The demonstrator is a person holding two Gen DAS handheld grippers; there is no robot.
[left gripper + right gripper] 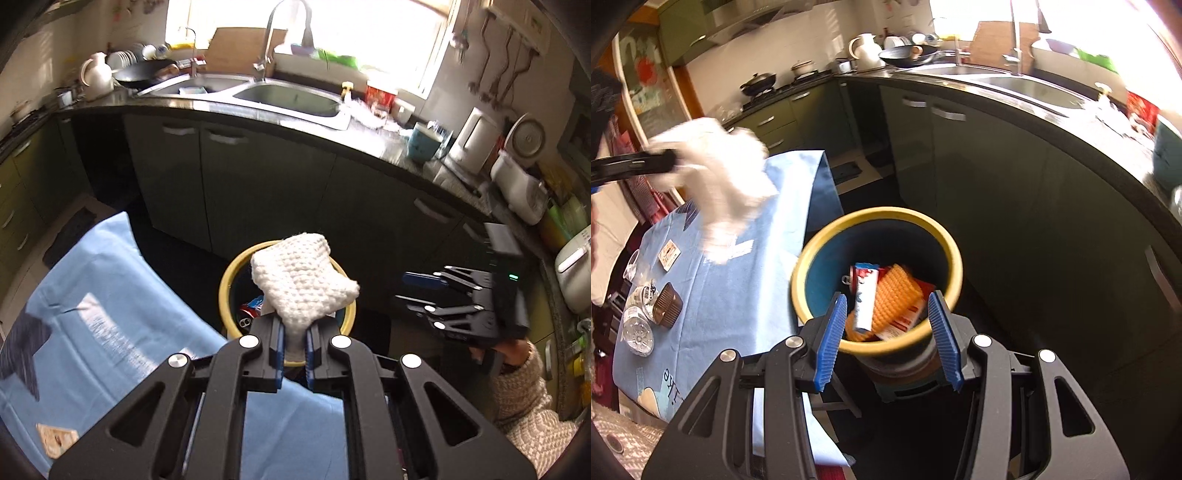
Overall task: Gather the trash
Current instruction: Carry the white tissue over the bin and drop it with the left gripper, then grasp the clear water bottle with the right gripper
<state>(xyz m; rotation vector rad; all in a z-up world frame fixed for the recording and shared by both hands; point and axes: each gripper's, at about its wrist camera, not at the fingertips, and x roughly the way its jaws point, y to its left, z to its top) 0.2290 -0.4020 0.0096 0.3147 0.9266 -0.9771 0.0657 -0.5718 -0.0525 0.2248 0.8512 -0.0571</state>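
Note:
My left gripper (294, 345) is shut on a white knitted cloth (303, 280) and holds it in the air in front of the yellow-rimmed trash bin (224, 286). In the right wrist view the cloth (716, 181) hangs blurred over the blue table, left of the bin (812, 243). My right gripper (888, 325) is open and empty just above the bin's near rim. Inside the bin lie an orange knitted piece (894, 295), a white tube (864, 299) and red packaging (908, 321). The right gripper also shows in the left wrist view (424, 291).
A table with a blue cloth (720, 295) stands left of the bin, holding a brown cupcake liner (668, 305), clear plastic containers (637, 325) and a small card (669, 254). Dark cabinets (997, 177) and a counter with a sink (288, 98) run behind.

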